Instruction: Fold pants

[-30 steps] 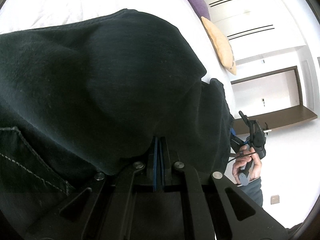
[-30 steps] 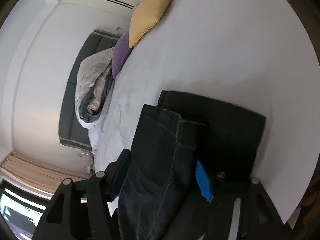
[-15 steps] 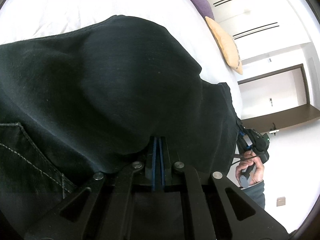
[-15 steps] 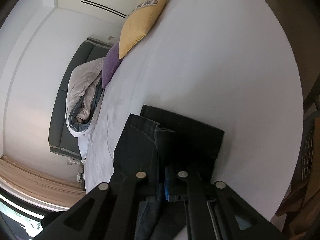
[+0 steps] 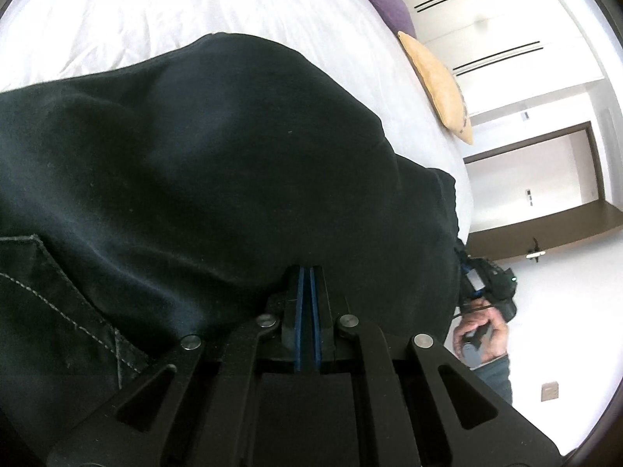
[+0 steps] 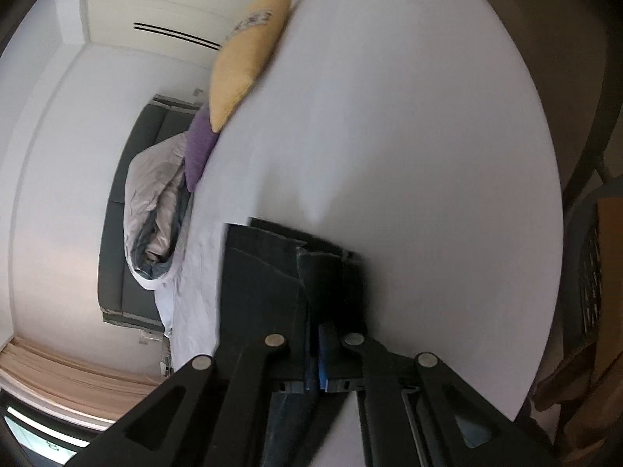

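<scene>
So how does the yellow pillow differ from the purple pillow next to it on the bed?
The yellow pillow is pale golden with a printed patch near one end; the purple pillow is plain violet. More of the yellow pillow shows, since it overlaps the purple pillow's end. The purple pillow lies against the bunched grey duvet; the yellow pillow sits clear of it. Both lie along the same edge of the white bed.

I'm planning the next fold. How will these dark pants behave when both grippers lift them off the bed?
The pants will likely flop: the cloth bulges and drapes over the left gripper. They look like thick, stitched denim, so probably fairly heavy. The right gripper is shut on layered fabric, which may slide unevenly.
</scene>
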`<state>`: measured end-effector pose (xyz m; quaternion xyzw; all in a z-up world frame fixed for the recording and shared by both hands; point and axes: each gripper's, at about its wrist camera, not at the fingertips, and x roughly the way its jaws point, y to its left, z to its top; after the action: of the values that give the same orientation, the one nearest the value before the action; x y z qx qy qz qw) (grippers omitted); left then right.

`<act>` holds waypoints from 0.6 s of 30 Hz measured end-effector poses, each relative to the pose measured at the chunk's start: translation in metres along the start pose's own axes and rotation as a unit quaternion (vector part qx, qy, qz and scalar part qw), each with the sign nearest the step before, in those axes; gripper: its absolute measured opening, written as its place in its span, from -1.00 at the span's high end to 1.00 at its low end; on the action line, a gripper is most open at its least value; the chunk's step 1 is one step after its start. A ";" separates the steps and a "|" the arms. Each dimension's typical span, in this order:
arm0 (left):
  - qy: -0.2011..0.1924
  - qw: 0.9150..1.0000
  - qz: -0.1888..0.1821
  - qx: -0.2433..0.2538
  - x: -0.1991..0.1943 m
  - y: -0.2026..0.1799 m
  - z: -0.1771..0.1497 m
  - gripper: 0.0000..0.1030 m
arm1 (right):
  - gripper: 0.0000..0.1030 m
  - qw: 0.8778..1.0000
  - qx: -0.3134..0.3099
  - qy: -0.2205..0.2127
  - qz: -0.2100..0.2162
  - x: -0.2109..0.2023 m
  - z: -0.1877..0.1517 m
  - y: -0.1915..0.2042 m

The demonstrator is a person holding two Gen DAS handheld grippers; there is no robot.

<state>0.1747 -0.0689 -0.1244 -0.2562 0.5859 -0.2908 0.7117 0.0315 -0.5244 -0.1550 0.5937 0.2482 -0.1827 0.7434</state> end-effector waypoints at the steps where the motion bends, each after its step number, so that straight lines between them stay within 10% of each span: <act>1: 0.000 1.000 0.000 0.001 -0.002 0.002 -0.002 0.92 | 0.95 1.000 -0.002 -0.006 0.000 -0.002 -0.001 0.001; 18: -0.019 0.999 -0.027 0.004 -0.021 0.026 -0.001 0.92 | 0.92 1.000 0.005 -0.002 0.006 -0.011 0.004 -0.006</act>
<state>0.1740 -0.0361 -0.1282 -0.2744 0.5642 -0.3074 0.7155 0.0196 -0.5296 -0.1532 0.5984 0.2418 -0.1804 0.7422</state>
